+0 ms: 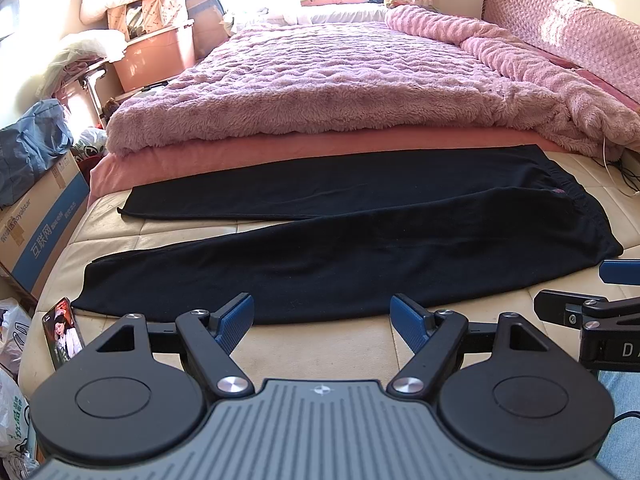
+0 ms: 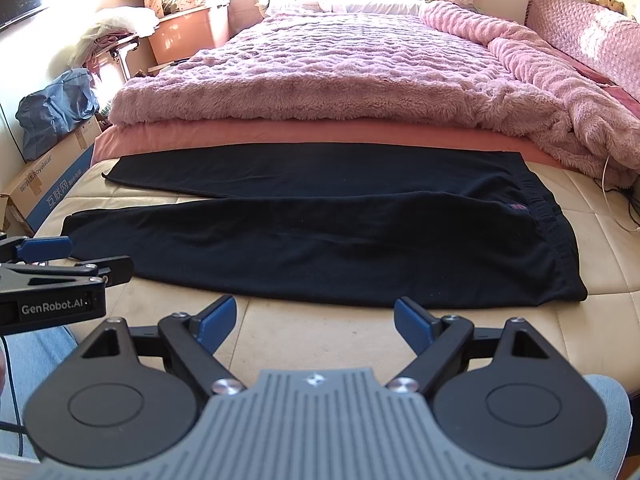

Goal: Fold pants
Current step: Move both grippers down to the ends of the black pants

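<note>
Left wrist view showed black pants (image 1: 344,240) lying flat across the bed's (image 1: 320,344) near edge. Both grippers, left (image 1: 322,322) and right (image 2: 316,324), were wide open and held nothing.

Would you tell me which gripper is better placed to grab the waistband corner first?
Probably the right gripper: it is open, and the pants waistband corner lies just ahead to its right. The left gripper faces the leg.

Black pants (image 1: 360,256) spread flat, unfolded, across bed (image 1: 320,344); legs splayed left, elastic waistband right.
</note>
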Tool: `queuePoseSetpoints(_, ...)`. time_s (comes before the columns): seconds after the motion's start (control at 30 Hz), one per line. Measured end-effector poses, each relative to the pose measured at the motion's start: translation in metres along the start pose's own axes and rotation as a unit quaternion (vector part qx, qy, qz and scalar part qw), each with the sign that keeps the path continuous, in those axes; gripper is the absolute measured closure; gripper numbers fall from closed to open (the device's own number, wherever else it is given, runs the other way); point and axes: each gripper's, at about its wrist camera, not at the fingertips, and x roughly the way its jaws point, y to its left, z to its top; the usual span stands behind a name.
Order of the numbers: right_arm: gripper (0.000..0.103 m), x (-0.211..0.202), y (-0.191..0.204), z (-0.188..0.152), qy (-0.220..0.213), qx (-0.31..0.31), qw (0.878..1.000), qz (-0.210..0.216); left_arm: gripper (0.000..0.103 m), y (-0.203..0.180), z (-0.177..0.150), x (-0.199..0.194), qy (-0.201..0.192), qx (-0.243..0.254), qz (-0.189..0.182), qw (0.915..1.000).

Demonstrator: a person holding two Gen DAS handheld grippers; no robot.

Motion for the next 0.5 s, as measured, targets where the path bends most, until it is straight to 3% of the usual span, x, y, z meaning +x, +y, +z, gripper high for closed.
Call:
queuePoseSetpoints(0.23,0.021,0.000,-0.002,0.002,-0.001,0.002,1.000,0.000,0.012,0.006,0.005,-0.002,0.001,0.003,-0.003,1.0000)
queuePoseSetpoints(0.5,0.021,0.001,-0.029,0.013,-0.043,0.006,0.999,-0.007,0.017,0.014,0.011,0.016,-0.017,0.065,0.004,0.9977)
